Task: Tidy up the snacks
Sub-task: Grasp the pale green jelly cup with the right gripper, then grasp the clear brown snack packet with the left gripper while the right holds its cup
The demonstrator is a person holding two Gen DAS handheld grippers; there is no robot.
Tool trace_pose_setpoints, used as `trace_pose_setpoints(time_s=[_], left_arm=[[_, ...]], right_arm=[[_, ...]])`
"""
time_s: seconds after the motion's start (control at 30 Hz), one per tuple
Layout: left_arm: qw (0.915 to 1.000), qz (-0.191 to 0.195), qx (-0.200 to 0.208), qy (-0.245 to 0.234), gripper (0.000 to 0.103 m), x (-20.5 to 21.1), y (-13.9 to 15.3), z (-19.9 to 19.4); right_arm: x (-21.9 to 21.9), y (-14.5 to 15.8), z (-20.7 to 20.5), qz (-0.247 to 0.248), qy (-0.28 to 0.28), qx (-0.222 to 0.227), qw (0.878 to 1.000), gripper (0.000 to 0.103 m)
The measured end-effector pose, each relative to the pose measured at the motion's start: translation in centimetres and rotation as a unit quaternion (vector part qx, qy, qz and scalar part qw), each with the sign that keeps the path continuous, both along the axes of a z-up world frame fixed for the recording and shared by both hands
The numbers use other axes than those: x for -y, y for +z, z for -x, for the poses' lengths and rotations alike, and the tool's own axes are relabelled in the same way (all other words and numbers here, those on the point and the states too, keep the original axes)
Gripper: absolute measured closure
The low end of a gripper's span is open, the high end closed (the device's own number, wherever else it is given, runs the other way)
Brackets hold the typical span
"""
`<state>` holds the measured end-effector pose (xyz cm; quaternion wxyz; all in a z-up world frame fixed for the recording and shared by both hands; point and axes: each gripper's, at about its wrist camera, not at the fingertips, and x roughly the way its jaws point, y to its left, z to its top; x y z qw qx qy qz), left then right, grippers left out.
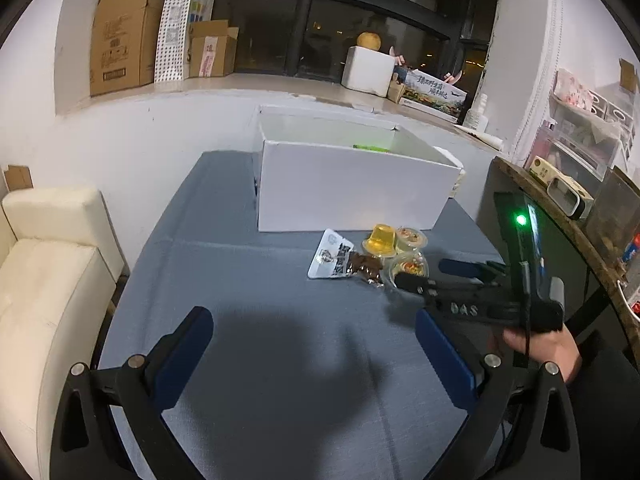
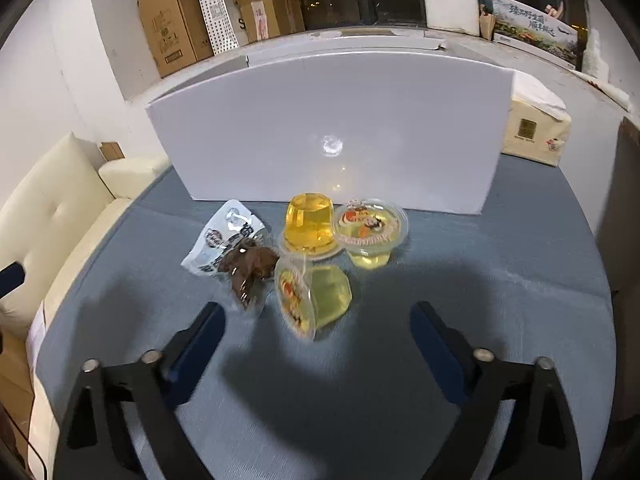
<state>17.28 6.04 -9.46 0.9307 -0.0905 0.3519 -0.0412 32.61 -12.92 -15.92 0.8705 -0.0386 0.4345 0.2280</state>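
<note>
Right wrist view: right gripper (image 2: 316,334) spread, empty, above blue cloth table (image 2: 500,280)
Tipped clear yellow jelly cup (image 2: 320,300) lies ahead between its fingers; left gripper (image 1: 316,344) spread, empty; open white cardboard box (image 1: 352,184) behind.

A table covered with blue-grey cloth (image 2: 480,280) is carrying a white open cardboard box (image 2: 328,128), a beige tissue pack (image 2: 532,132), a white-and-brown snack pouch (image 2: 232,248) and 3 clear yellow jelly cups (image 2: 308,228), 1 lying tipped.
</note>
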Motion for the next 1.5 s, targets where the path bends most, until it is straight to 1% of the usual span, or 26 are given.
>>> trace_pose_setpoints(time_s=[0.17, 0.23, 0.27, 0.3, 0.33, 0.37, 0.47, 0.57, 0.7, 0.97, 1.07, 1.27, 1.5], left_arm=[[1.0000, -0.001, -0.002, 0.003, 0.000, -0.4, -0.4, 0.0], [1.0000, 0.000, -0.002, 0.002, 0.000, -0.3, -0.5, -0.1], [1.0000, 0.000, -0.002, 0.001, 0.000, -0.3, -0.4, -0.2], [1.0000, -0.002, -0.002, 0.001, 0.000, -0.3, -0.5, -0.2], [1.0000, -0.002, -0.002, 0.001, 0.000, -0.2, -0.5, -0.3], [1.0000, -0.001, -0.003, 0.001, 0.000, -0.2, -0.5, -0.4], [1.0000, 0.000, -0.004, 0.002, 0.000, -0.2, -0.6, -0.5], [1.0000, 0.000, -0.006, 0.002, 0.000, -0.2, -0.7, -0.7], [0.9999, -0.003, -0.015, -0.006, 0.000, 0.3, -1.3, -1.7], [0.9973, -0.041, -0.044, -0.041, 0.000, 2.8, -3.5, -6.4], [0.9965, -0.046, -0.052, -0.047, 0.000, 3.5, -4.1, -7.6], [0.9960, -0.043, -0.058, -0.053, 0.000, 4.4, -4.8, -8.2], [0.9957, -0.047, -0.058, -0.053, 0.000, 4.4, -4.9, -8.8]], right_arm=[[-0.3, -0.3, -0.9, 0.002, -0.007, -0.007, 1.000, 0.014], [-0.5, -0.4, -1.1, 0.006, -0.007, -0.012, 1.000, 0.021], [-0.6, -0.5, -1.2, 0.007, -0.005, -0.017, 1.000, 0.031], [-0.7, -0.7, -1.4, 0.010, -0.005, -0.022, 1.000, 0.036], [-0.8, -0.6, -1.3, 0.012, -0.005, -0.016, 1.000, 0.045], [-0.8, -0.6, -1.3, 0.003, 0.003, -0.020, 1.000, 0.058], [-1.2, -0.5, -1.2, 0.004, 0.008, -0.016, 1.000, 0.058], [-1.0, -0.3, -0.8, -0.004, 0.006, -0.011, 1.000, 0.064], [-0.8, 0.3, 0.1, -0.008, 0.009, 0.001, 1.000, 0.067], [0.8, 1.7, 2.0, -0.009, 0.009, 0.025, 1.000, 0.068], [1.7, 2.0, 2.4, -0.003, 0.006, 0.033, 0.999, 0.068], [3.2, 1.6, 2.6, -0.007, -0.004, 0.031, 0.999, 0.069], [3.7, 2.2, 3.2, -0.010, -0.007, 0.044, 0.999, 0.069]])
